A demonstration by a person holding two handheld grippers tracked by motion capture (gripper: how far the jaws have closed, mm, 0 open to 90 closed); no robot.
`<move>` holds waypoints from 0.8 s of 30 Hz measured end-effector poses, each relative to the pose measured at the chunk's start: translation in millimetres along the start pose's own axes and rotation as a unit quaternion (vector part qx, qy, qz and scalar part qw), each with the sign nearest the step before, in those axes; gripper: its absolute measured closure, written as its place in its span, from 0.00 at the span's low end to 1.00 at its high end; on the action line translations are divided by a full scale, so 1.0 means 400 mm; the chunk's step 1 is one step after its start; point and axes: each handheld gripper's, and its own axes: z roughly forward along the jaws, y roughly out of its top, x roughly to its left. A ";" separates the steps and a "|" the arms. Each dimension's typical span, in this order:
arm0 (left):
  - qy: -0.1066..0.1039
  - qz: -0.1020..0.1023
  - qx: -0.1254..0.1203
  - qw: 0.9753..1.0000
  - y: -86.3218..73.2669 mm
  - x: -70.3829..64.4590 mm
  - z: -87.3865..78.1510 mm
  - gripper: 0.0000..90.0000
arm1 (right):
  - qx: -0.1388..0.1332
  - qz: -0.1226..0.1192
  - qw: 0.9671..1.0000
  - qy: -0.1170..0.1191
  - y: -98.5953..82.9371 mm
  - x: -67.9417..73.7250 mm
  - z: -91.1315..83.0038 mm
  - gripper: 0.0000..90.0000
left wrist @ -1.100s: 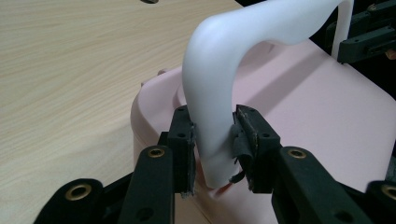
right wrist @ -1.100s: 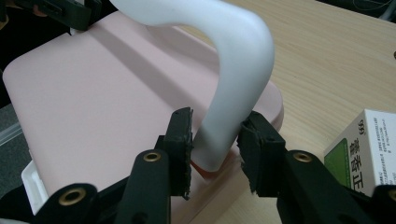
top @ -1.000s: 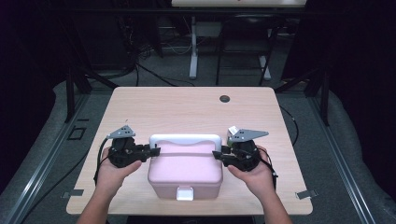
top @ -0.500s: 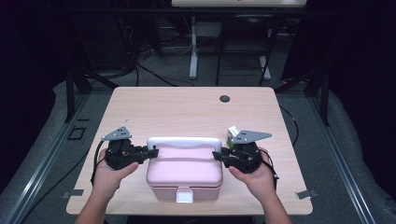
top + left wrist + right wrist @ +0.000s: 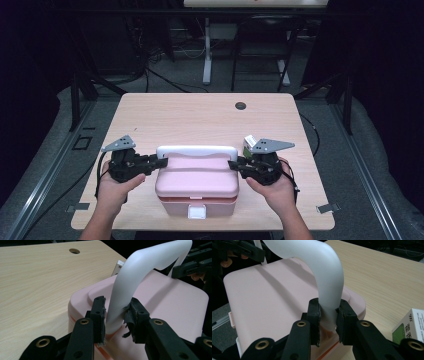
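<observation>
A pink lidded box (image 5: 196, 182) with a white carry handle (image 5: 196, 151) stands near the table's front edge. My left gripper (image 5: 161, 162) holds the handle's left end from the left. In the left gripper view its pads (image 5: 100, 312) press on both sides of the handle (image 5: 140, 267) just above the lid (image 5: 172, 300). My right gripper (image 5: 234, 164) comes in from the right. It is clamped on the handle's other end (image 5: 329, 282) where it meets the lid (image 5: 269, 297). A white latch (image 5: 196, 212) shows on the box's front.
A small white and green carton (image 5: 248, 142) stands on the wooden table (image 5: 200, 120) just behind my right gripper, seen close in the right gripper view as the carton (image 5: 409, 327). A cable hole (image 5: 240, 105) lies toward the far edge. The floor beyond is dark, with cables and stands.
The box and both grippers have shifted slightly toward the front edge of the table. Both grips on the handle are unchanged.
</observation>
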 end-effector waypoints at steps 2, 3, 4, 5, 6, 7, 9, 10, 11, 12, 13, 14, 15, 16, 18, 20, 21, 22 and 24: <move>0.008 0.004 0.001 1.000 -0.002 -0.004 -0.016 0.78 | 0.000 -0.001 1.000 0.000 0.003 -0.002 -0.001 0.82; 0.009 0.005 -0.002 1.000 -0.004 -0.005 -0.022 0.78 | -0.003 0.000 1.000 0.001 0.005 -0.003 -0.001 0.82; 0.012 0.005 -0.001 1.000 -0.006 -0.007 -0.030 0.79 | -0.004 0.001 1.000 0.003 0.008 -0.005 -0.001 0.82; 0.016 0.006 -0.001 1.000 -0.008 -0.007 -0.037 0.80 | -0.005 0.001 1.000 0.004 0.011 -0.007 -0.002 0.82; 0.018 0.006 -0.001 1.000 -0.011 -0.007 -0.044 0.81 | -0.009 0.001 1.000 0.003 0.014 -0.008 -0.003 0.82; 0.019 0.005 -0.002 1.000 -0.014 -0.007 -0.049 0.82 | -0.011 0.002 1.000 0.005 0.017 -0.010 -0.004 0.82; 0.026 0.002 -0.002 1.000 -0.022 -0.005 -0.062 0.85 | -0.014 0.003 1.000 0.006 0.022 -0.014 -0.004 0.82; 0.029 0.002 0.000 1.000 -0.025 -0.005 -0.067 0.87 | -0.017 0.004 1.000 0.008 0.025 -0.017 -0.004 0.82; 0.028 0.000 0.000 1.000 -0.028 -0.005 -0.070 0.89 | -0.018 0.007 1.000 0.009 0.027 -0.019 -0.005 0.82; 0.028 0.003 0.002 1.000 -0.031 -0.004 -0.073 0.91 | -0.019 0.009 1.000 0.012 0.029 -0.023 -0.004 0.82; 0.028 0.000 0.005 1.000 -0.035 -0.006 -0.075 0.93 | -0.020 0.011 1.000 0.014 0.031 -0.025 -0.004 0.82; 0.028 0.002 0.008 1.000 -0.038 -0.006 -0.076 0.94 | -0.021 0.013 1.000 0.014 0.033 -0.027 -0.004 0.82; 0.028 0.001 0.011 1.000 -0.041 -0.007 -0.076 0.96 | -0.022 0.014 1.000 0.017 0.035 -0.029 -0.004 0.82; 0.027 0.001 0.015 1.000 -0.045 -0.007 -0.076 0.98 | -0.023 0.015 0.999 0.019 0.037 -0.031 -0.003 0.82; 0.025 0.001 0.025 0.999 -0.051 -0.008 -0.074 0.99 | -0.023 0.017 0.999 0.022 0.038 -0.035 -0.002 0.82; 0.023 0.003 0.037 0.999 -0.059 -0.010 -0.069 1.00 | -0.022 0.018 0.999 0.024 0.038 -0.039 -0.002 0.82; 0.022 0.003 0.041 0.999 -0.061 -0.011 -0.068 1.00 | -0.023 0.018 0.999 0.026 0.039 -0.039 -0.002 0.82; 0.021 0.002 0.045 0.999 -0.064 -0.013 -0.065 1.00 | -0.023 0.017 0.999 0.027 0.040 -0.040 -0.001 0.82; 0.019 0.004 0.052 0.998 -0.068 -0.015 -0.062 1.00 | -0.022 0.016 0.999 0.027 0.041 -0.039 0.000 0.82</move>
